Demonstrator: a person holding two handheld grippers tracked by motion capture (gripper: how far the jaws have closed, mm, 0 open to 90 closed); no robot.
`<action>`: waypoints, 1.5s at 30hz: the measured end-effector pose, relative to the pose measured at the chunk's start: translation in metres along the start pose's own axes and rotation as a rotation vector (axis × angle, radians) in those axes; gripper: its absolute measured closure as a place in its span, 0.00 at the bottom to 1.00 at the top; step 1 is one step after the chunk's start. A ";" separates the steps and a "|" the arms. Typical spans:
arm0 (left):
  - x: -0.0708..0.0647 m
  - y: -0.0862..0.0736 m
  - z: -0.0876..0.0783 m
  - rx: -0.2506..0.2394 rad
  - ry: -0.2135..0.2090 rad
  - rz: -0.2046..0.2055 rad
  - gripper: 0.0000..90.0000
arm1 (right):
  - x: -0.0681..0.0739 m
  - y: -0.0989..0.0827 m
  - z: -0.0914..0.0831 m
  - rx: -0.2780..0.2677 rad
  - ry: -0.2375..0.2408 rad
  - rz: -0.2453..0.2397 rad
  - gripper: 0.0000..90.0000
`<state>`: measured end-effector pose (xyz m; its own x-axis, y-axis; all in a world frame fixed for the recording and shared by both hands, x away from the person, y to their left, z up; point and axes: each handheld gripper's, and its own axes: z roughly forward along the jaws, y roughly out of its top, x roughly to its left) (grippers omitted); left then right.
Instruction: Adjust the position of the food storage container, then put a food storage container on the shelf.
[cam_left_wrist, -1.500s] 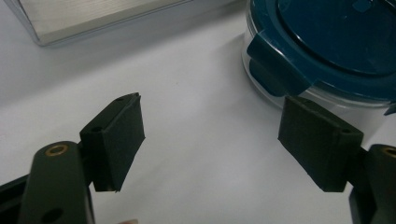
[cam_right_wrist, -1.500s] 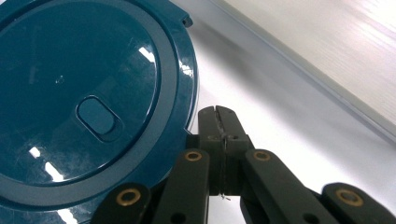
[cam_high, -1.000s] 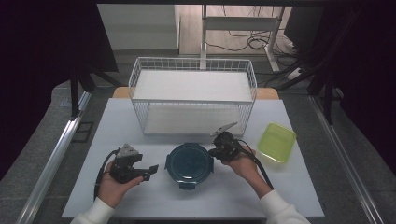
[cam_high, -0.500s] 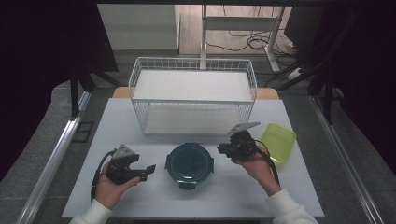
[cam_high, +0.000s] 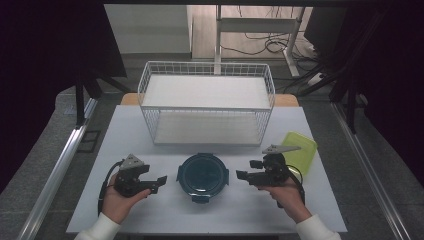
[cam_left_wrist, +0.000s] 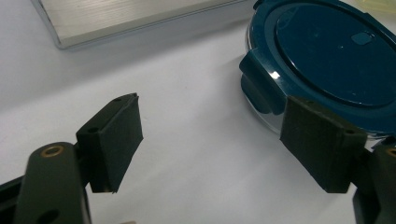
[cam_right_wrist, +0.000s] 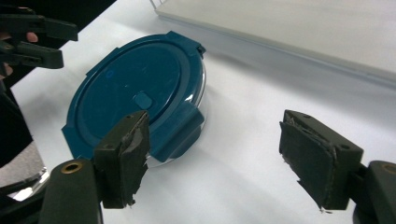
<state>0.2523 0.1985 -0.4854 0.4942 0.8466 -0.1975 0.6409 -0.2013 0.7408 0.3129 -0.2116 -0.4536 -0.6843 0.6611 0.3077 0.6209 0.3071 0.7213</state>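
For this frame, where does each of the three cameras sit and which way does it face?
High view: above the person's side, looking forward and down at the table, wire basket, round container and green lid; both hands and grippers show.
Left gripper view: rides the left gripper, facing the container; open jaws show.
Right gripper view: rides the right gripper, facing the container; open jaws show.
Shared: all three see the container.

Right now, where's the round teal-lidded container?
In the high view the container sits on the white table, front centre, just before the wire basket, between the left gripper and right gripper, touching neither.
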 end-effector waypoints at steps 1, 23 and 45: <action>0.000 0.000 0.000 -0.001 -0.003 0.000 0.23 | 0.000 -0.001 0.000 0.000 0.001 0.003 0.27; -0.004 0.006 -0.004 -0.024 -0.067 -0.056 0.24 | 0.011 -0.006 0.017 -0.026 0.093 0.065 0.23; -0.014 0.030 0.017 0.017 -0.238 -0.157 0.16 | 0.019 -0.006 0.038 0.006 0.146 0.138 0.19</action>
<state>0.2749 0.1727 -0.4710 0.5108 0.7291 -0.4556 0.7294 -0.0870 0.6785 0.3107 -0.1742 -0.4755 -0.6402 0.5911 0.4907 0.7150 0.2248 0.6620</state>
